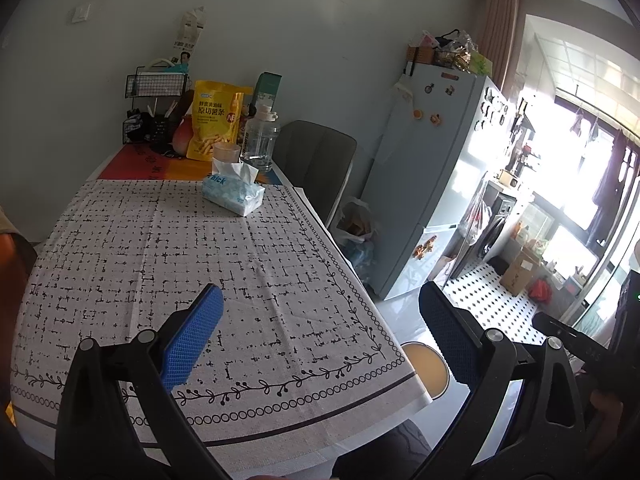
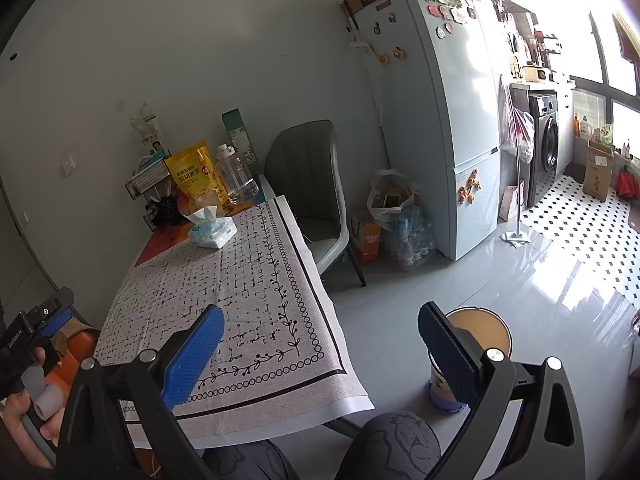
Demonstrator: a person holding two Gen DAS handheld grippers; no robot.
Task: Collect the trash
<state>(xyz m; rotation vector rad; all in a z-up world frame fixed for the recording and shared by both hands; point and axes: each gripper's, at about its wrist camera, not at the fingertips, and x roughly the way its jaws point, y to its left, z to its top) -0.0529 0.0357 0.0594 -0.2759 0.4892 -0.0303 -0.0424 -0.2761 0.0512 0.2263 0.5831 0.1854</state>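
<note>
My left gripper [image 1: 320, 304] hovers open over the near right corner of the table [image 1: 168, 264], with nothing between its blue pads. My right gripper [image 2: 322, 320] is open too and holds nothing; it hangs off the table's [image 2: 256, 300] right edge, above the floor. A round bin with a tan inside [image 2: 476, 334] stands on the floor just behind its right finger. The same bin [image 1: 426, 368] shows beside the table corner in the left wrist view. A blue tissue pack [image 1: 234, 192] lies on the black-and-white patterned cloth. No loose scrap shows on the cloth.
At the table's far end stand a yellow snack bag [image 1: 214, 124], a clear water bottle [image 1: 260, 140] and a wire rack [image 1: 156, 88]. A grey chair [image 2: 312, 192], a white plastic bag [image 2: 390, 196], bottle packs and a fridge [image 2: 444, 120] line the right side. A person's knees [image 2: 392, 444] are below.
</note>
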